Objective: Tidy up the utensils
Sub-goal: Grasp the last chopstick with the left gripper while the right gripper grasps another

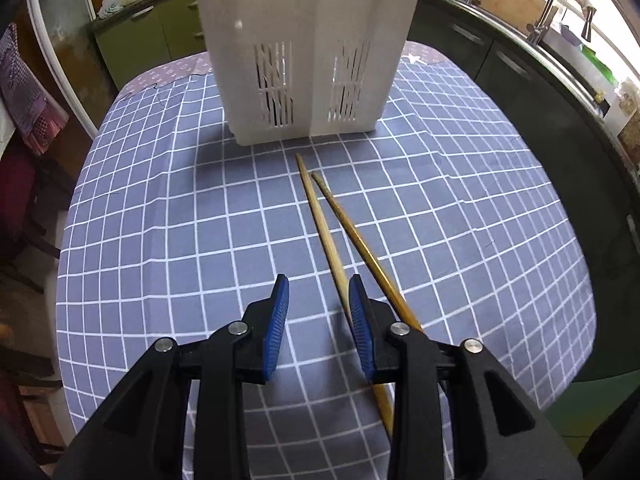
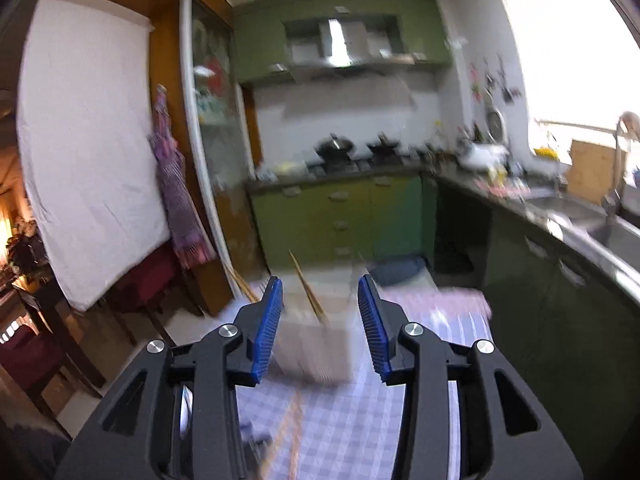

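Kitchen, left wrist view: green cabinets behind, sink and tap [image 1: 560, 4] along the right; worktop [image 1: 168, 216] under a blue-grey checked cloth.
Utensil holder [image 1: 308, 52]: white, slotted, upright near the worktop's far edge.
Chopsticks [image 1: 336, 240]: two wooden ones flat on the cloth, tips close together just short of the holder, spreading apart toward the near edge.
Left tongs [image 1: 318, 292]: blue pads parted narrowly, nothing between them; the right pad overlaps the paler chopstick, contact cannot be told.
Right wrist view: blurred; stove and hood at the back, sink on the right.
Right tongs [image 2: 320, 292]: pads apart, moderately wide, gripping nothing.
Holder [image 2: 312, 344]: smeared white box beyond the pads, chopsticks [image 2: 308, 292] standing tilted in it.
Cloth: a wooden streak [image 2: 292, 432], likely a chopstick, lies near the worktop's near edge.
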The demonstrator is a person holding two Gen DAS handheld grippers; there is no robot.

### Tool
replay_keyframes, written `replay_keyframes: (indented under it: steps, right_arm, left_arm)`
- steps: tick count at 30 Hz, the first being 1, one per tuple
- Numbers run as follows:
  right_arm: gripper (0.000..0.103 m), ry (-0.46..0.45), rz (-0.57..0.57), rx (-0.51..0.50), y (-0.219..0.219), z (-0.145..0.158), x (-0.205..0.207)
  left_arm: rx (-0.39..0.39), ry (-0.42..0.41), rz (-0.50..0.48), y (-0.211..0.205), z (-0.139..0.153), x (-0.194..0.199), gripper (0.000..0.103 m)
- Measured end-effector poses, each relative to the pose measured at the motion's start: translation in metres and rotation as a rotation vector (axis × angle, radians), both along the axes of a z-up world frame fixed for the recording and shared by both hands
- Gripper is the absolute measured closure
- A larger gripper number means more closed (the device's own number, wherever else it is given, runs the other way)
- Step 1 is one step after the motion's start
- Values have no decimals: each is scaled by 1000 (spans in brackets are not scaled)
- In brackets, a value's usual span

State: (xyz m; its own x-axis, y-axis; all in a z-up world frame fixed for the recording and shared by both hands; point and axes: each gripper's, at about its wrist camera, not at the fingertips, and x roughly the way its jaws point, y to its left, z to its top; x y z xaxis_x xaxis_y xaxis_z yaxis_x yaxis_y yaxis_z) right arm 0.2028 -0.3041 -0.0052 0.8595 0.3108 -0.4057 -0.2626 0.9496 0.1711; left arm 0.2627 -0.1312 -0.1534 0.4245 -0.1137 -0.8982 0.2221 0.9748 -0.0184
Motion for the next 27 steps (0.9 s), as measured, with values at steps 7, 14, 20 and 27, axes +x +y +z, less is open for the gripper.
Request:
replay_keyframes:
  steps: [7,14,20,27]
  right_arm:
    - [62,194,-102,46,-48,-89,-13]
    - [62,282,-145,105,-75,-134,-19]
    - [60,314,-123,111,-69,-142,-10]
    - [60,330,-110,116,-63,-142,-6]
  left_arm:
    - [47,14,22,-8,-12,10,73]
    - [57,26,42,-11,-14,19,73]
    - [25,57,51,-13,-15,28,76]
    - [3,73,70,-18,-14,40,76]
